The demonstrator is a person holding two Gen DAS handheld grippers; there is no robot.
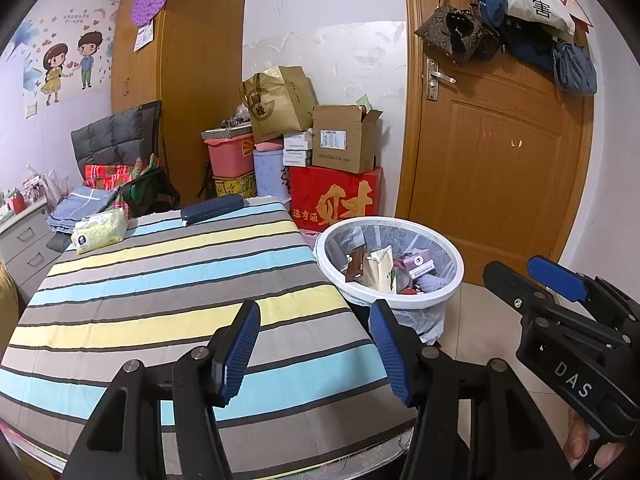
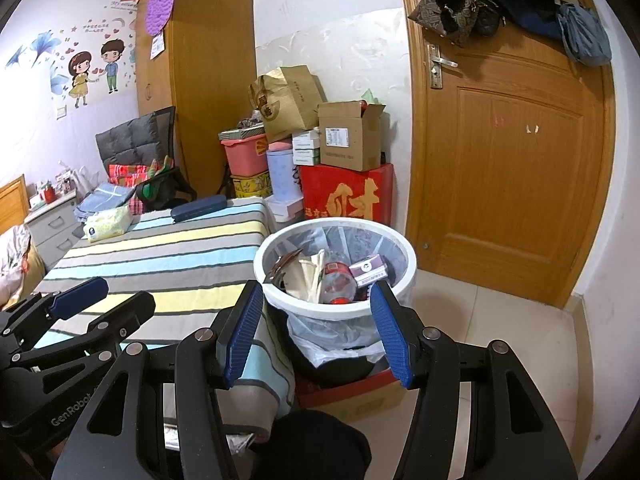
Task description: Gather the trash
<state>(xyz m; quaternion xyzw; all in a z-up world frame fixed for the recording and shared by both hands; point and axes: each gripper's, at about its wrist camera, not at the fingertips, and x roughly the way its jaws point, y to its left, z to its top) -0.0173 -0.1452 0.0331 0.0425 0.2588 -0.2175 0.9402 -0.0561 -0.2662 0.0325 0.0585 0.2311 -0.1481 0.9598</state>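
Mostly you're done: the bin [image 2: 336, 264] holds the trash, both tongs [image 1: 314, 350] [image 2: 316, 334] are released and empty, striped surface [image 1: 168, 280] nearly clear.

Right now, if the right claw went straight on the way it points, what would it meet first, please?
Probably the white trash bin: the open, empty right claw frames its near rim, though depth is hard to judge.

From my seat the table [image 1: 168, 280] fills the left, with the waste bin [image 1: 454, 280] just off its right edge, wrappers and a small box [image 2: 368, 270] inside. A tissue pack [image 1: 100, 232] and a case [image 1: 212, 209] lie at the table's far end. Stacked boxes [image 1: 344, 140] stand behind the bin, the door [image 1: 500, 160] to their right.
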